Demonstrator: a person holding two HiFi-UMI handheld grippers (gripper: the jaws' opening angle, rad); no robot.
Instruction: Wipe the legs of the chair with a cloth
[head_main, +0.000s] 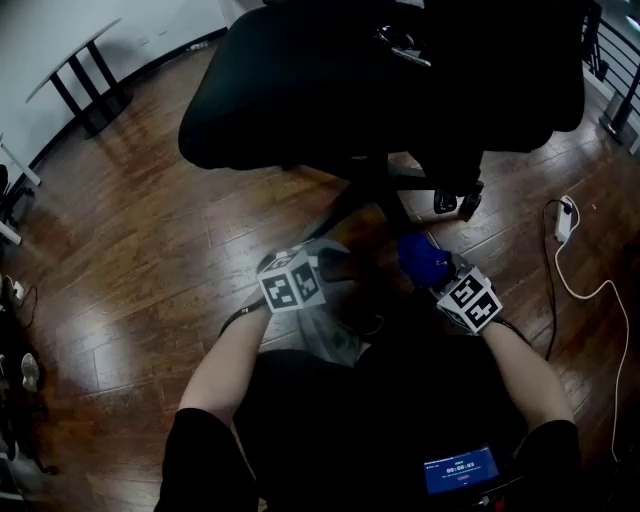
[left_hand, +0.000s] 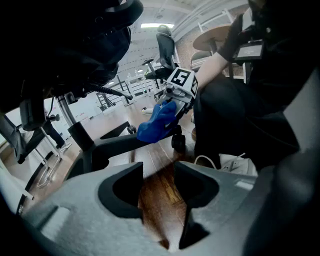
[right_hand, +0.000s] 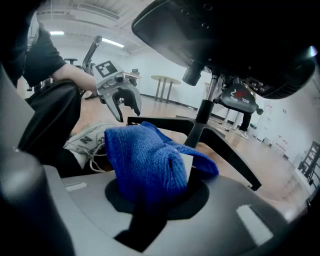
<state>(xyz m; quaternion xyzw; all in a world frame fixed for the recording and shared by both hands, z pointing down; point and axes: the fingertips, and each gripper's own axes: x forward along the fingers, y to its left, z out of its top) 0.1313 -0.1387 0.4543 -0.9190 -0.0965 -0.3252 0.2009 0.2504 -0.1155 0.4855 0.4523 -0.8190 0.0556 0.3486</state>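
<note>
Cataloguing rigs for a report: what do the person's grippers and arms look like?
The left gripper and right gripper are pale grey moulded shells with dark jaw recesses. Each bears a white cube of black square markers. The person wears black short sleeves.

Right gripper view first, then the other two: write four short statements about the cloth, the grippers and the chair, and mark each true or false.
1. The right gripper is shut on a blue cloth. True.
2. The left gripper also holds a cloth. False: its jaws stand apart, with only floor showing between them.
3. The chair seat is black. True.
4. The floor is carpeted. False: it is wooden boards.
</note>
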